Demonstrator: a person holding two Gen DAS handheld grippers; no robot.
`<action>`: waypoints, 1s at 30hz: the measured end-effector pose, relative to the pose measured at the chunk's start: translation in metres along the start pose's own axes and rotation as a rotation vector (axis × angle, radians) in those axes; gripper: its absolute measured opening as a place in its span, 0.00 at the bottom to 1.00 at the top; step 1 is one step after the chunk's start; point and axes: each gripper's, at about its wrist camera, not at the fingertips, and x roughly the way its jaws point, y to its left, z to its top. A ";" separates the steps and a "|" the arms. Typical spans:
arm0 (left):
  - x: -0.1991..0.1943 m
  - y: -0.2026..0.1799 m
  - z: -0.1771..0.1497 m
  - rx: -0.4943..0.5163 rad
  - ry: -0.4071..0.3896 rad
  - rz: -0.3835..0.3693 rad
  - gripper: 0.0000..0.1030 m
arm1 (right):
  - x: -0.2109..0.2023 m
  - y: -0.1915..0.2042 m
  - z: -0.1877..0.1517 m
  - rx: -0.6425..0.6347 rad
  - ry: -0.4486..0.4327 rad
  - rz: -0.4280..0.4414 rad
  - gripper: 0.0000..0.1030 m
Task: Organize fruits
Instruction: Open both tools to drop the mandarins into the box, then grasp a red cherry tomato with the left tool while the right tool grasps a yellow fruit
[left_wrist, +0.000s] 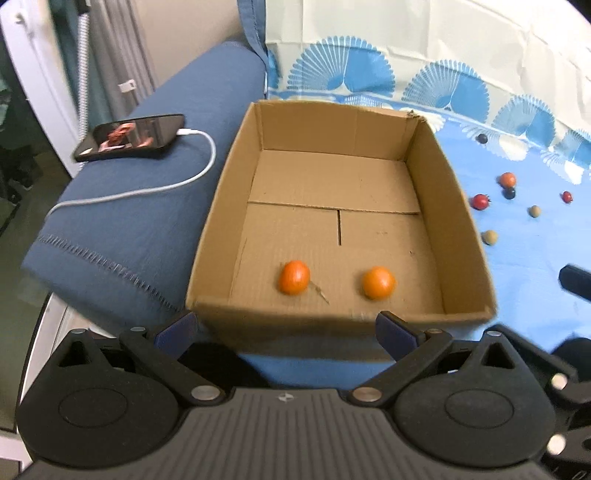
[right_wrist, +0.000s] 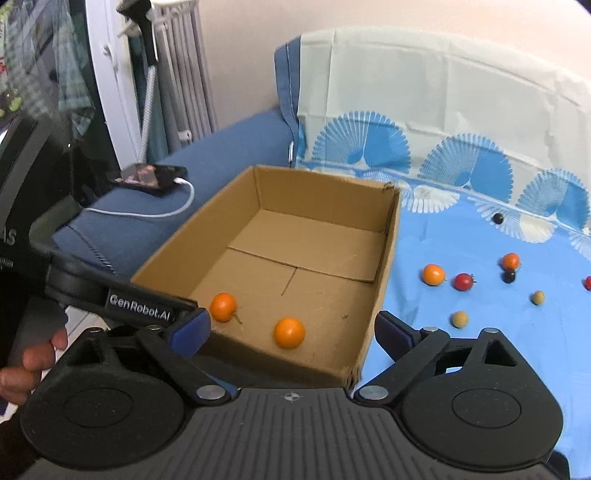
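Observation:
An open cardboard box (left_wrist: 461, 206) (right_wrist: 388, 258) stands on a blue patterned cloth. Two orange fruits lie on its floor near the front wall, one on the left (left_wrist: 294, 277) (right_wrist: 223, 307) and one on the right (left_wrist: 378, 282) (right_wrist: 289, 333). More small fruits lie on the cloth right of the box: an orange one (right_wrist: 433, 274), a red one (left_wrist: 480, 201) (right_wrist: 464, 281), another orange one (left_wrist: 507, 180) (right_wrist: 511, 261), dark ones (left_wrist: 482, 139) (right_wrist: 498, 218) and tan ones (left_wrist: 489, 236) (right_wrist: 460, 319). My left gripper (left_wrist: 286, 330) is open and empty just before the box's front wall. My right gripper (right_wrist: 291, 332) is open and empty at the box's front right corner.
A phone (left_wrist: 131, 137) (right_wrist: 149, 176) with a white charging cable (left_wrist: 177, 181) lies on a blue sofa arm (left_wrist: 122, 229) left of the box. The cloth (left_wrist: 535, 258) runs up the sofa back. A white radiator (right_wrist: 184, 70) stands behind.

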 end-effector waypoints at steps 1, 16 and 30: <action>-0.008 -0.001 -0.006 -0.001 -0.008 0.004 1.00 | -0.009 0.002 -0.002 -0.005 -0.020 -0.006 0.96; -0.067 -0.015 -0.039 0.025 -0.124 0.039 1.00 | -0.073 0.007 -0.018 -0.002 -0.157 -0.014 0.99; -0.073 -0.021 -0.039 0.031 -0.128 0.064 1.00 | -0.076 0.001 -0.022 0.020 -0.170 0.001 0.99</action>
